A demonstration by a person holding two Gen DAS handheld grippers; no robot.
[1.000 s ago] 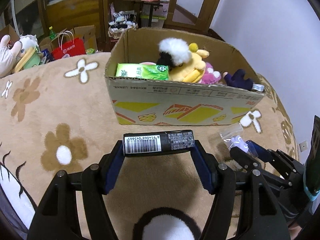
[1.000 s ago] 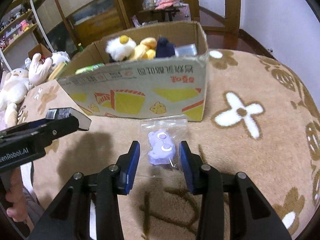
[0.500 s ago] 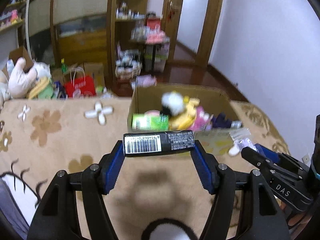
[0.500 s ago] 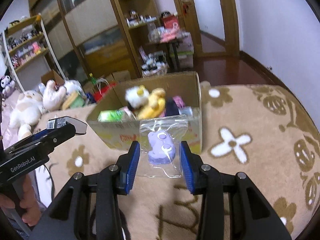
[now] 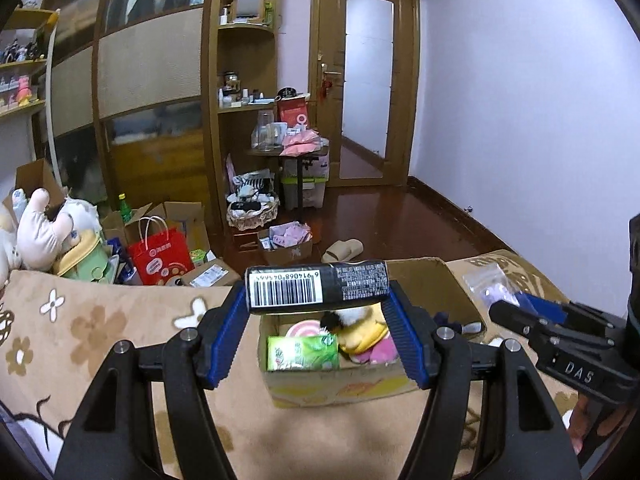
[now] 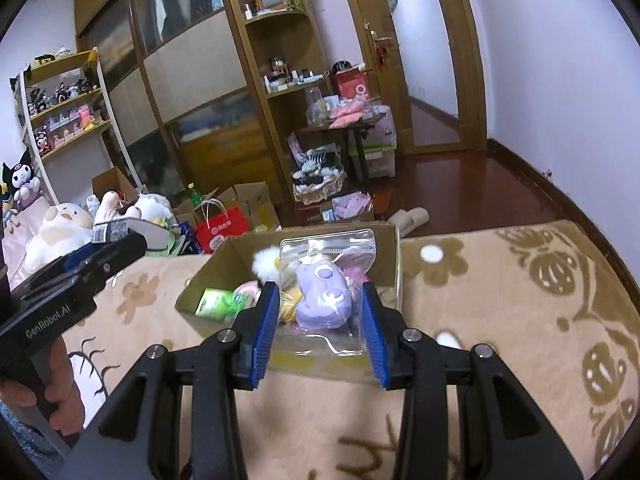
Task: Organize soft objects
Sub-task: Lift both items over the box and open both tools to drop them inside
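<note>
Your left tongs (image 5: 318,322) are clamped end to end on a black tube with a barcode label (image 5: 317,288), held level in the air, with the open cardboard box (image 5: 424,280) showing just behind and below it. Your right tongs (image 6: 319,322) are closed on a clear zip bag holding a purple soft toy (image 6: 324,294); the bag hangs between the blue pads, in line with the box (image 6: 224,258) in that view. Whether either load is truly over the opening or just short of it, you cannot tell from these angles.

The box sits on the beige flower-patterned blanket (image 6: 500,280) and already holds a good deal — a green tissue pack (image 5: 302,353), a yellow plush with a white tuft (image 5: 360,322), something pink (image 5: 380,350) and a dark item in the far corner. So the sorting looks well along. What is left, by my reading: both things in your tongs have yet to go in. More plush toys (image 6: 60,224) lie off to the left beyond the blanket — whether they belong to this job is unclear.
</note>
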